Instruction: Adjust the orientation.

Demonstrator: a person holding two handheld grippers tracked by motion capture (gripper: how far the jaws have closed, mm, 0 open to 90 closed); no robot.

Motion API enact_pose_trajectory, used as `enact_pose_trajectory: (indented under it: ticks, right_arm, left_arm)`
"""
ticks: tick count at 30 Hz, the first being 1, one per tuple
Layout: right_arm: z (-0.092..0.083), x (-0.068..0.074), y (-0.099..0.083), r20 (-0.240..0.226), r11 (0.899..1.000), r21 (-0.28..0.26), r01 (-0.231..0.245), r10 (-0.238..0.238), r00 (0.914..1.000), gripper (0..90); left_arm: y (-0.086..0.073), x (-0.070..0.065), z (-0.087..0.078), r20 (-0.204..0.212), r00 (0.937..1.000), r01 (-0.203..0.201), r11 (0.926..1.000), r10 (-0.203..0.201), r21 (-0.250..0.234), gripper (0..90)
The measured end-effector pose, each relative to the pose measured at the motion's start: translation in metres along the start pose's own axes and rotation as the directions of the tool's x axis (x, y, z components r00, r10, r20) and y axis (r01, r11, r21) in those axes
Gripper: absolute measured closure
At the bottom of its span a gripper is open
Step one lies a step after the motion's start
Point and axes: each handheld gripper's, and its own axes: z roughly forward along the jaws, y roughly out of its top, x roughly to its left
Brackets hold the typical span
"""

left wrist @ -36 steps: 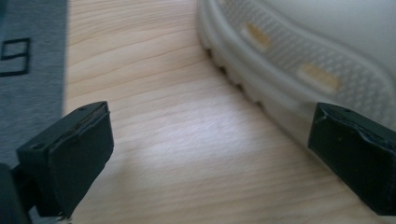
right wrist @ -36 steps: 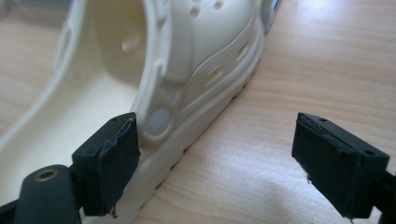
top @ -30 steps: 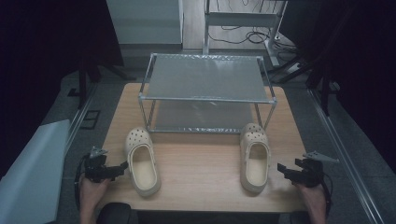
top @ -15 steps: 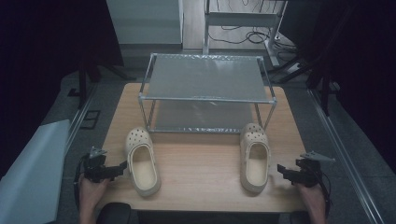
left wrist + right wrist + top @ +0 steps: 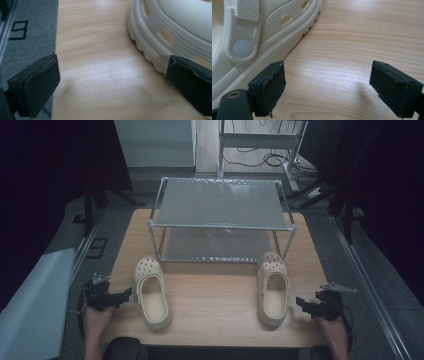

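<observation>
Foam clogs, cream and perforated, look light, springy and slightly grippy, so pinching a side wall or the heel strap should hold best. Left clog (image 5: 151, 292) lies near the table's (image 5: 215, 295) front-left corner, right clog (image 5: 272, 287) near the front-right edge, toes toward the metal shoe rack (image 5: 220, 220) at the back. Both rack shelves are bare. Left gripper (image 5: 125, 295) stands released beside the left clog's sole; right gripper (image 5: 301, 303) is likewise spread wide, nothing between its jaws, beside the right clog.
</observation>
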Motion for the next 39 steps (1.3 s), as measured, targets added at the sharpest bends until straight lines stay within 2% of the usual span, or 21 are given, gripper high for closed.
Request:
enact_pose_trajectory:
  ticks: [4,6,12,16,18,21,29,36,39]
  right_arm:
    - [0.001,-0.001,-0.001,0.002,1.0,0.006,-0.009,0.009,1.0,13.5]
    - [0.001,-0.001,-0.001,0.005,1.0,0.006,-0.011,0.01,0.9999,13.6]
    - [0.001,-0.001,-0.001,0.008,1.0,0.015,-0.015,0.015,0.9999,13.8]
    - [0.001,-0.002,-0.001,0.009,1.0,0.01,-0.016,0.016,0.9998,13.8]
    - [0.001,-0.002,-0.001,0.009,1.0,0.01,-0.017,0.017,0.9998,13.8]
    - [0.001,-0.001,-0.001,0.006,1.0,0.012,-0.016,0.016,0.9999,13.8]
    - [0.001,-0.001,-0.001,0.004,1.0,0.01,-0.015,0.015,0.9999,13.9]
    - [0.002,0.0,-0.001,0.001,1.0,0.015,-0.012,0.012,0.9999,14.0]
    - [0.002,0.0,-0.001,-0.001,1.0,0.016,-0.012,0.012,0.9999,13.9]
  left_arm:
    - [0.012,0.004,0.011,-0.034,0.9994,-0.006,1.0,0.007,0.004,0.1]
    - [0.018,0.006,0.017,-0.041,0.9992,0.001,1.0,-0.001,0.0,0.2]
    - [0.034,0.01,0.032,-0.075,0.9972,-0.009,0.9999,0.01,0.009,1.0]
    - [0.037,0.004,0.033,-0.036,0.9991,-0.02,0.9998,0.021,0.007,3.0]
    - [0.038,-0.001,0.033,-0.036,0.9986,-0.038,0.9992,0.038,0.011,3.8]
    - [0.04,-0.008,0.033,-0.012,0.9988,-0.047,0.9988,0.048,0.011,3.9]
    - [0.049,-0.03,0.043,0.037,0.9951,-0.092,0.9956,0.092,0.015,4.4]
    - [0.06,-0.054,0.055,0.087,0.9858,-0.146,0.989,0.143,0.023,4.3]
    - [0.065,-0.067,0.06,0.112,0.9791,-0.174,0.9845,0.17,0.026,4.4]
